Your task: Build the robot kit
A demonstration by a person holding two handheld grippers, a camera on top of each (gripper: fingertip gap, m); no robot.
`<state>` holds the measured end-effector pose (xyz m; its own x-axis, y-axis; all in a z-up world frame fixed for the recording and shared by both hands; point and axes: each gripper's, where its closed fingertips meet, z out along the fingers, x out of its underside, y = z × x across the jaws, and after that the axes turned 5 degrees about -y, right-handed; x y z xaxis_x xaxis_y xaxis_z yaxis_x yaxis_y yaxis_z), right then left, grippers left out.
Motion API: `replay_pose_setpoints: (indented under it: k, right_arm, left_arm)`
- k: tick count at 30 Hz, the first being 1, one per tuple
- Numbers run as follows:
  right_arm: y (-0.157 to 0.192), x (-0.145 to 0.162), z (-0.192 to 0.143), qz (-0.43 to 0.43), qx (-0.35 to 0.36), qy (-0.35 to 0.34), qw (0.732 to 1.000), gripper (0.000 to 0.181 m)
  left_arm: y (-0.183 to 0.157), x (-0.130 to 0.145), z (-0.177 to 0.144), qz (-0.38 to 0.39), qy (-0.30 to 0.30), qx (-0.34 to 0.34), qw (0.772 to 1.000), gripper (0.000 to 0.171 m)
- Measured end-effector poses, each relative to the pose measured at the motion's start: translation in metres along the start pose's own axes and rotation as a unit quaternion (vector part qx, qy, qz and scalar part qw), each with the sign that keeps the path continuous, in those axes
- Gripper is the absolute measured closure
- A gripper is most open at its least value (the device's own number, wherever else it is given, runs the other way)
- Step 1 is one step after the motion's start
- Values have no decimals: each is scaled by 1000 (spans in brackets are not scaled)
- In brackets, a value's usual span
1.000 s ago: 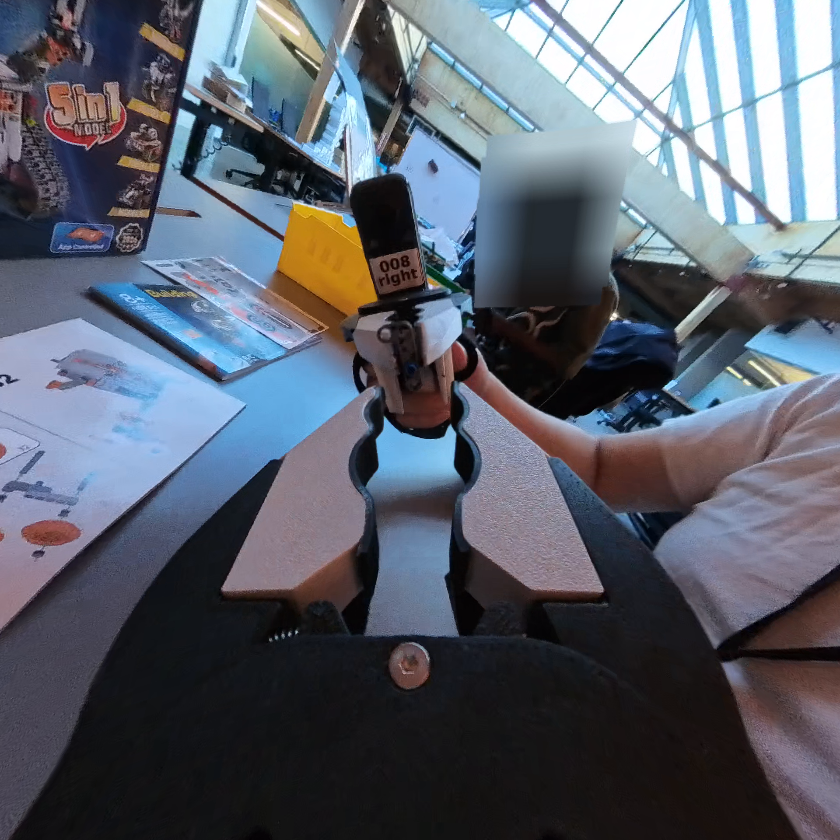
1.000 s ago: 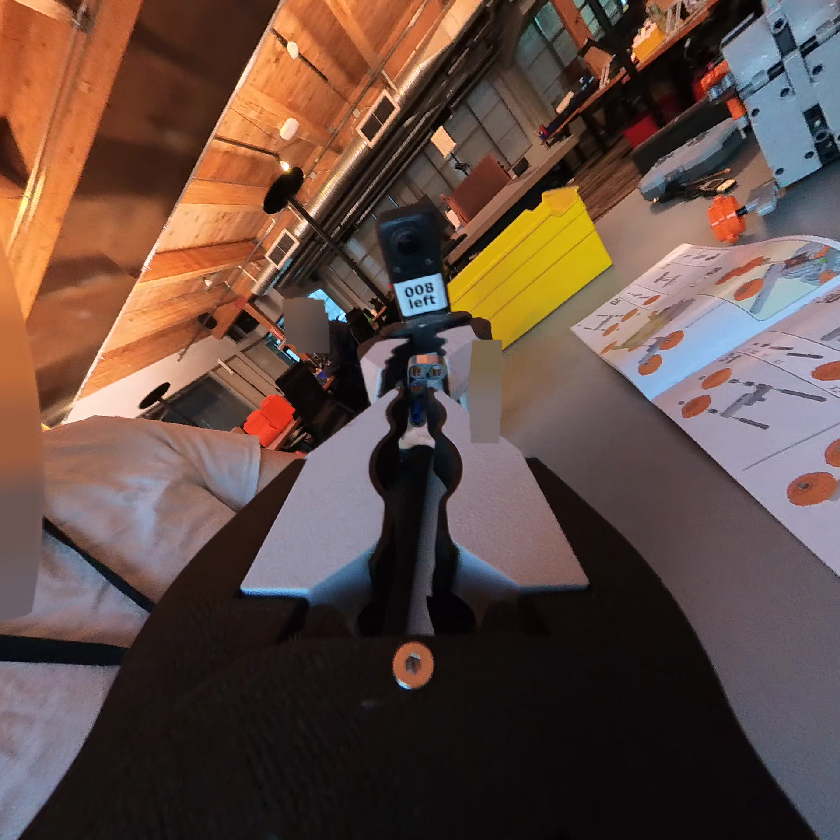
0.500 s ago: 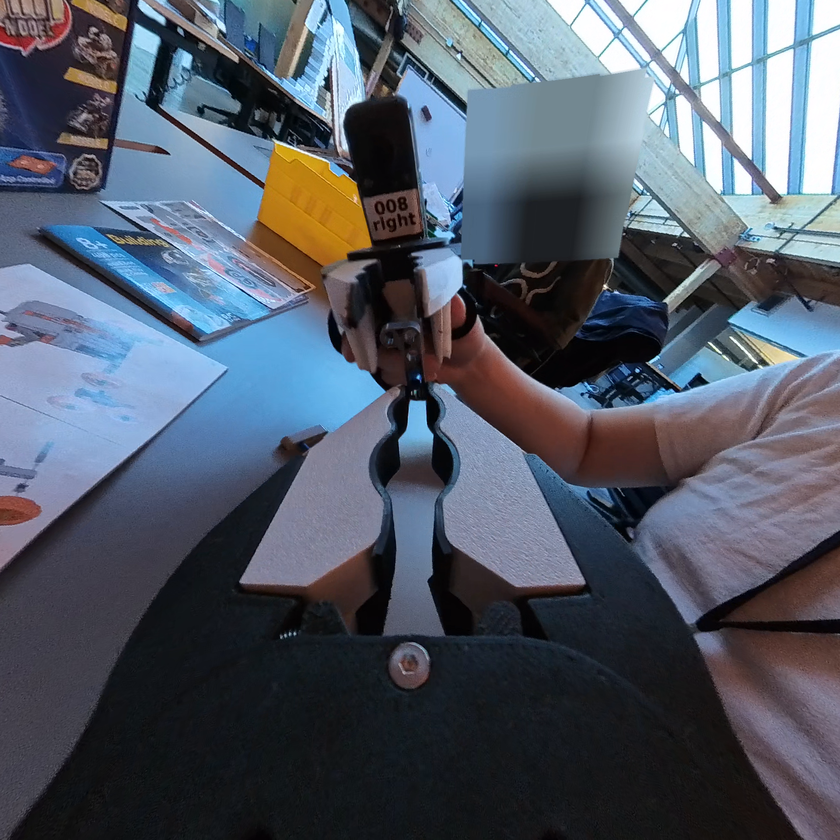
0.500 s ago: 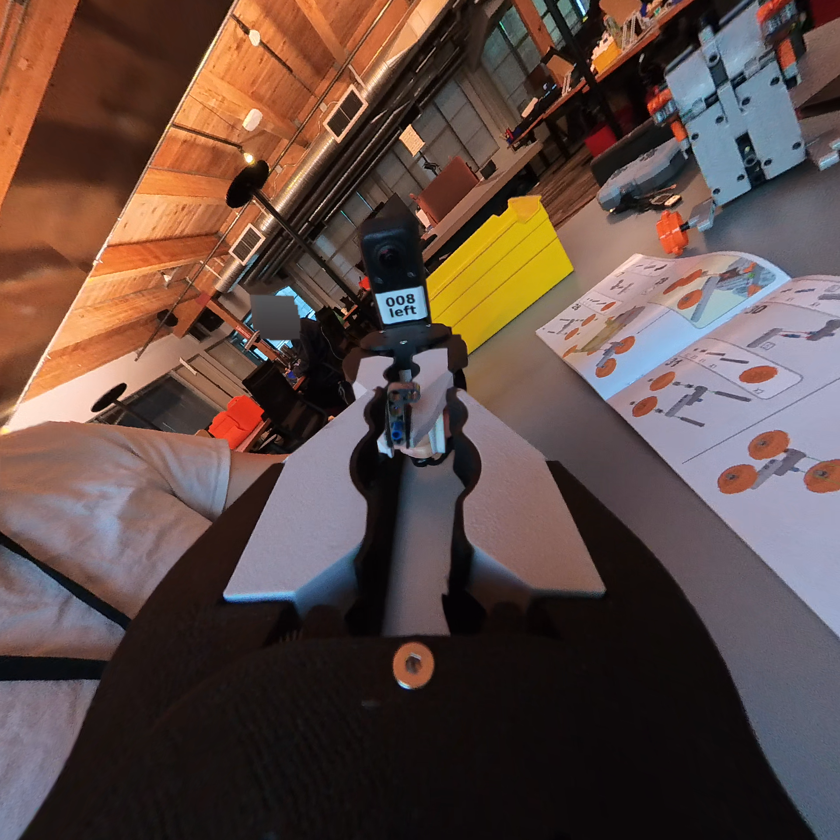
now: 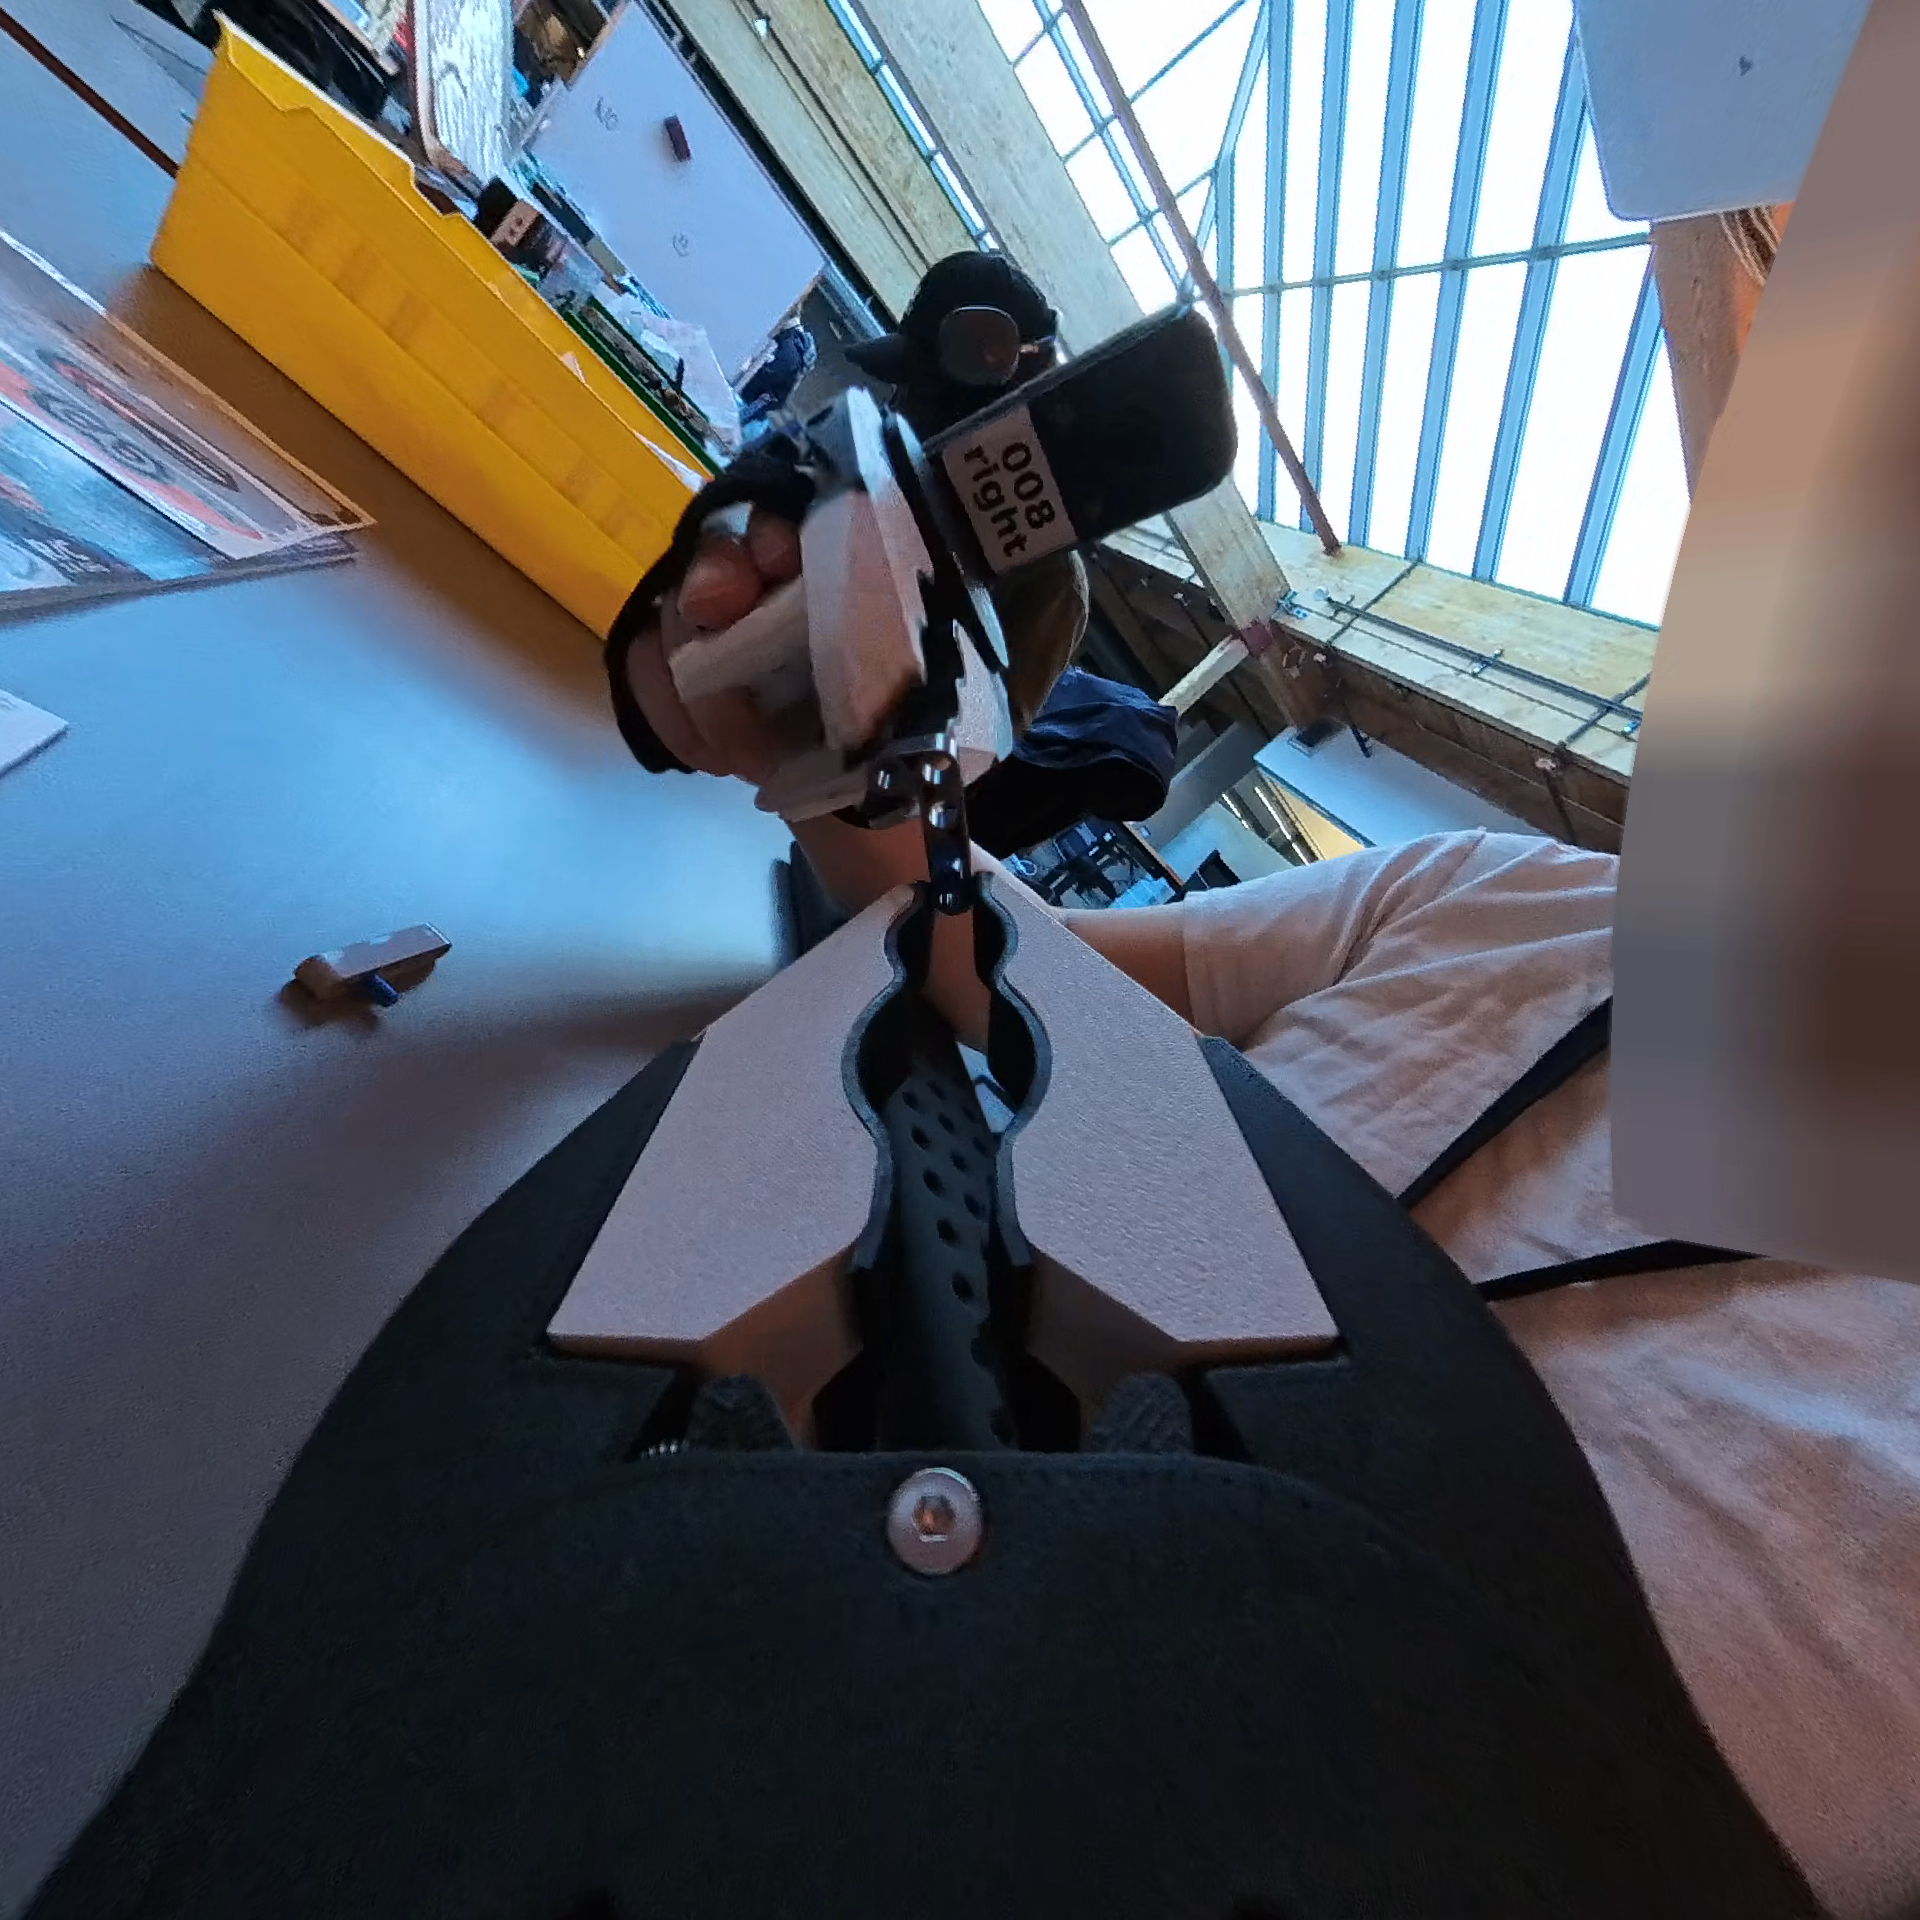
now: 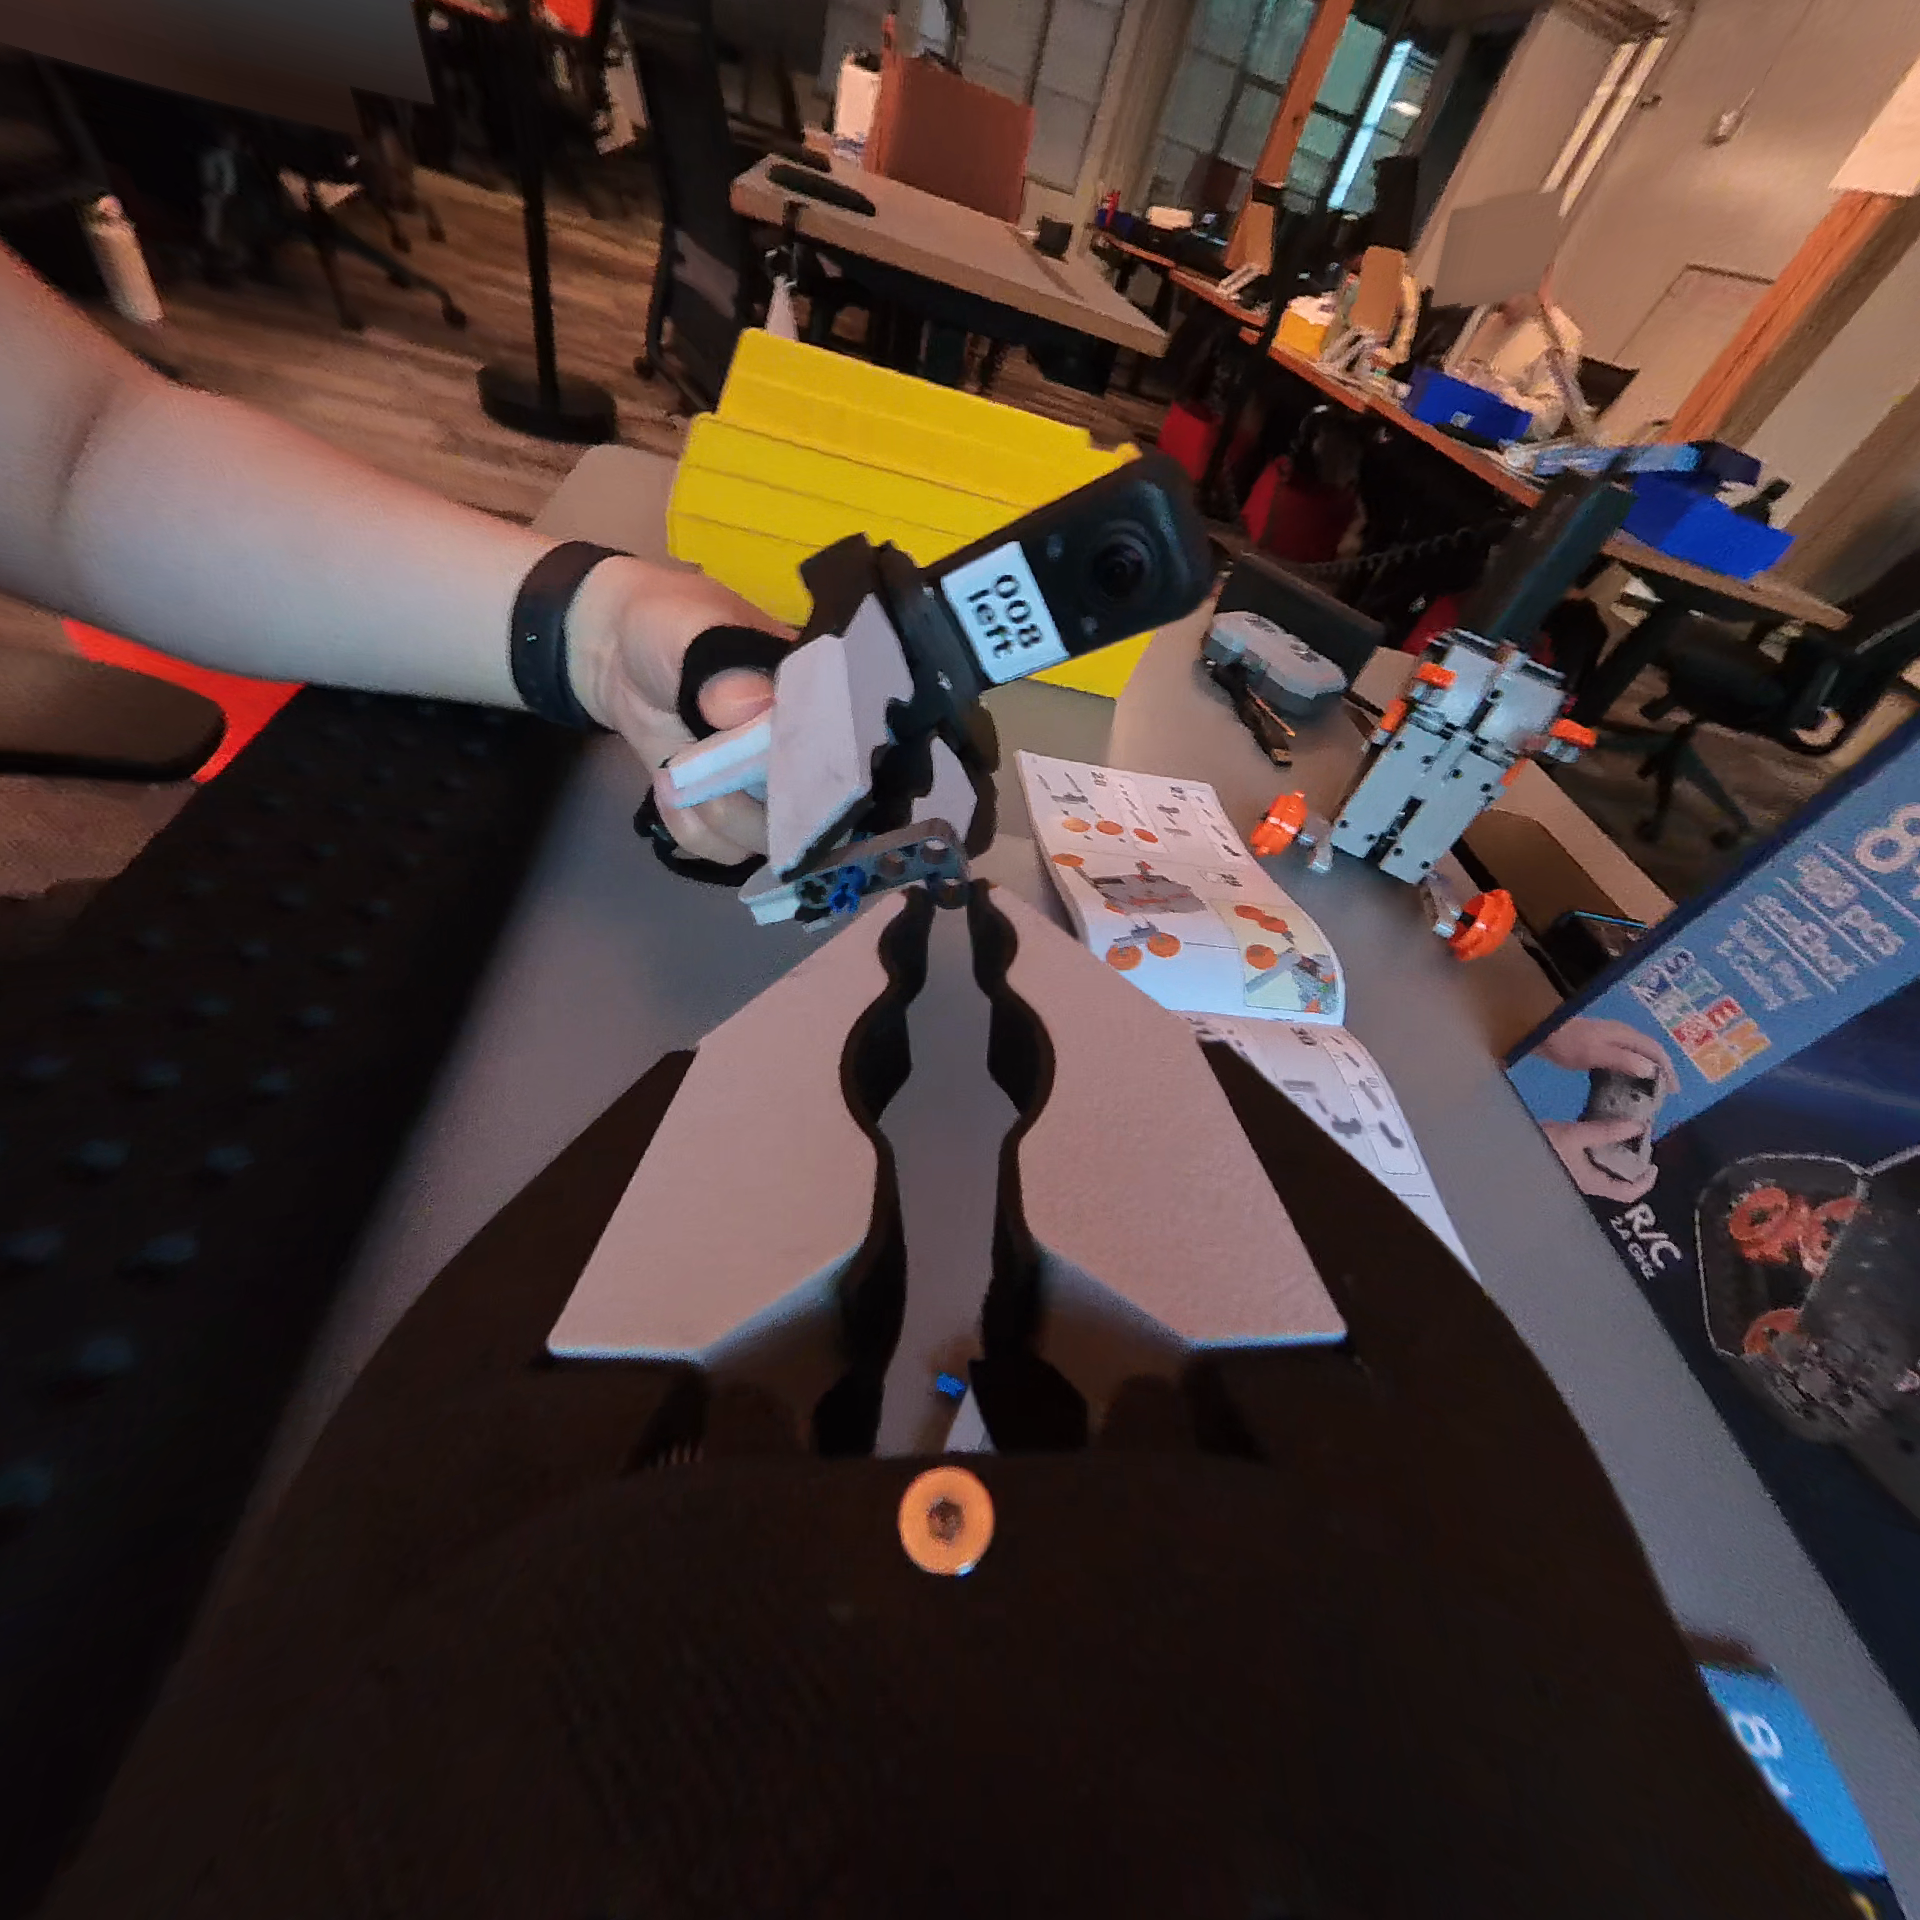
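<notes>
A small grey holed beam with a blue pin (image 6: 883, 868) is held in the air between both grippers, above the grey table (image 5: 260, 779). In the right wrist view my right gripper (image 6: 942, 896) is shut on one end of it, and the left gripper (image 6: 831, 748) grips it from the far side. In the left wrist view my left gripper (image 5: 945, 891) is shut on the lower end of the beam (image 5: 940, 821), which runs up into the right gripper (image 5: 873, 623). Both tools are tilted sideways, tip to tip.
A loose grey piece with a blue pin (image 5: 369, 961) lies on the table. A yellow bin (image 6: 883, 468) stands behind. An open instruction booklet (image 6: 1174, 894), a grey and orange model (image 6: 1444, 769) and a blue box (image 6: 1766, 1039) are to the right. A person's sleeve (image 5: 1403, 997) is close. Less than 4 cm separates the two grippers' tips.
My left gripper has closed from wide open onto the beam that the right gripper held. Both grippers have rolled sideways and the right wrist view now looks down at the table.
</notes>
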<state>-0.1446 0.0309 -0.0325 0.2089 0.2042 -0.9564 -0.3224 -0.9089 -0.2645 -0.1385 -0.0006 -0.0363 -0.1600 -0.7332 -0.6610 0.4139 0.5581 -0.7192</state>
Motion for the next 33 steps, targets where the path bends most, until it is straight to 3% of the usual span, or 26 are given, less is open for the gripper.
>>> replay_pose_setpoints:
  k: [6,8,10,17,19,21,23,27,31,33]
  right_arm:
    - [4,-2,-2,-23,2,4,1000,178]
    - [4,1,-2,-29,5,13,999,177]
    - [4,6,-2,-30,7,21,999,177]
    - [1,13,-2,-31,12,40,999,177]
    - [-20,28,-19,61,41,73,995,159]
    - [-30,70,-40,207,49,153,965,160]
    - [-30,112,-54,262,64,228,936,160]
    - [-18,142,-50,287,35,291,912,156]
    - [-6,136,-37,314,-39,315,895,153]
    - [-2,137,-39,262,-56,358,894,154]
  left_arm:
    - [-7,0,1,-36,-11,40,998,166]
    - [2,-7,0,-25,-32,15,999,149]
    - [0,-5,-1,-23,-24,26,999,164]
    - [7,-2,-2,-2,-10,0,1000,167]
    - [9,-6,-5,20,-14,-18,1000,167]
    - [9,-17,-11,23,-44,-24,998,167]
    - [12,-22,-17,34,-54,-39,997,168]
    - [22,-25,-22,38,-62,-70,995,168]
    - [26,-23,-22,46,-55,-79,994,168]
    - [25,-23,-22,40,-56,-74,995,168]
